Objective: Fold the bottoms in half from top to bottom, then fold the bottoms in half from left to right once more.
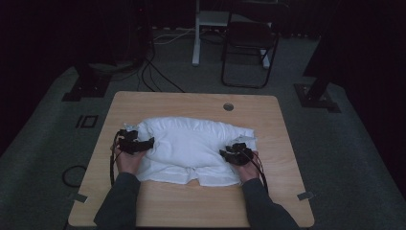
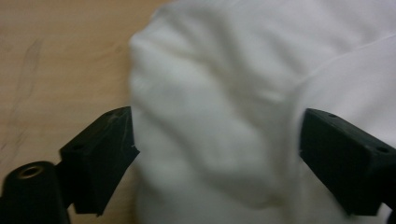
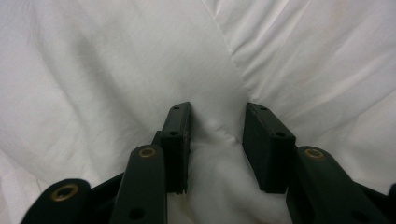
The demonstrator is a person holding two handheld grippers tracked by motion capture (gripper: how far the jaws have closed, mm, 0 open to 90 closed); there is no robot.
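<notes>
A white garment (image 1: 191, 139) lies crumpled across the middle of the wooden table (image 1: 191, 100). My left gripper (image 1: 151, 143) rests at the garment's left edge. In the left gripper view its jaws stand wide apart, with the soft white cloth (image 2: 210, 93) lying between them and no pad pressing on it; my left gripper (image 2: 217, 140) is open. My right gripper (image 1: 224, 153) sits on the garment's right side. In the right gripper view a puckered fold of the cloth (image 3: 116, 70) is bunched between the narrowed jaws of my right gripper (image 3: 217, 126).
A round grommet hole (image 1: 228, 107) is in the table's far side. Bare wood runs along the near edge (image 1: 191, 206). On the dark floor beyond stand a black chair (image 1: 249, 43), a white post (image 1: 196, 33), cables (image 1: 153, 72) and two stand bases (image 1: 86, 88).
</notes>
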